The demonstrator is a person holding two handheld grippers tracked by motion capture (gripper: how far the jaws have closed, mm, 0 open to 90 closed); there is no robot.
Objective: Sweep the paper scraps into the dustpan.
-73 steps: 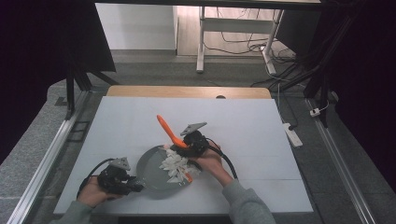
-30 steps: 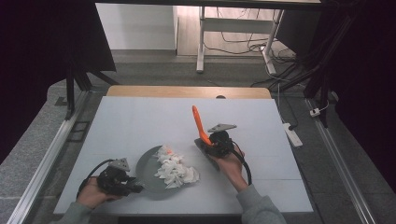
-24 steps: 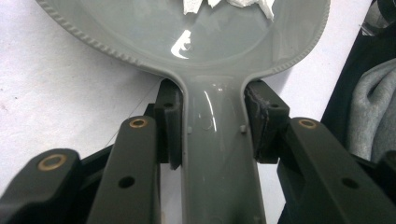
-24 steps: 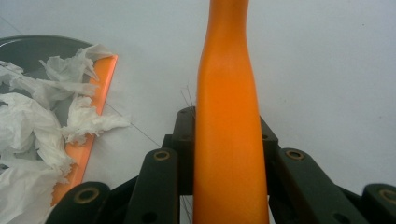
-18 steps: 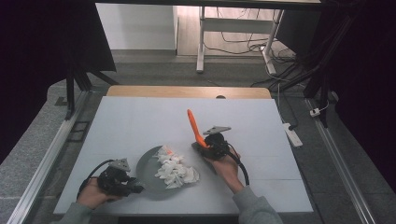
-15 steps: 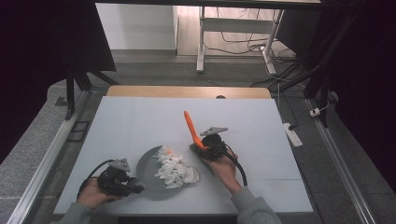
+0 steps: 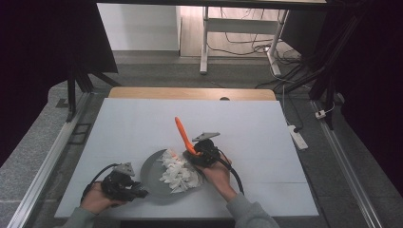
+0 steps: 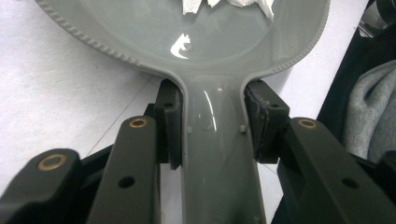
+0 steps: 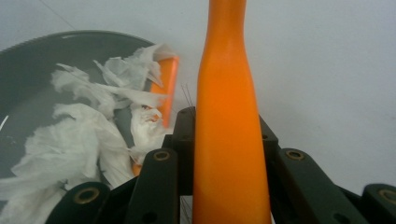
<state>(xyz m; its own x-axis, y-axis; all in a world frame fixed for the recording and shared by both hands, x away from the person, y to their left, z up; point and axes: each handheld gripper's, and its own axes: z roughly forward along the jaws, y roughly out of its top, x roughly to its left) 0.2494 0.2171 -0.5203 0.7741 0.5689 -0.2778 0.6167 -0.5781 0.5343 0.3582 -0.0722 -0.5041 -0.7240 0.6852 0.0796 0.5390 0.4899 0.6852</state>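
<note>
On the left of the bench (image 7: 247, 118), my left gripper (image 7: 124, 184) has its fingers (image 8: 169, 122) clamped on the grey dustpan (image 7: 153, 176) by its handle. White paper scraps (image 7: 179, 170) lie in the pan. To the right, my right gripper (image 7: 202, 153) has its fingers (image 9: 184, 140) clamped on the orange brush (image 7: 183, 135), its bristle end touching the scraps at the pan's edge, its handle tilted up.

A power strip (image 7: 295, 134) lies beside the table (image 7: 247, 118).
</note>
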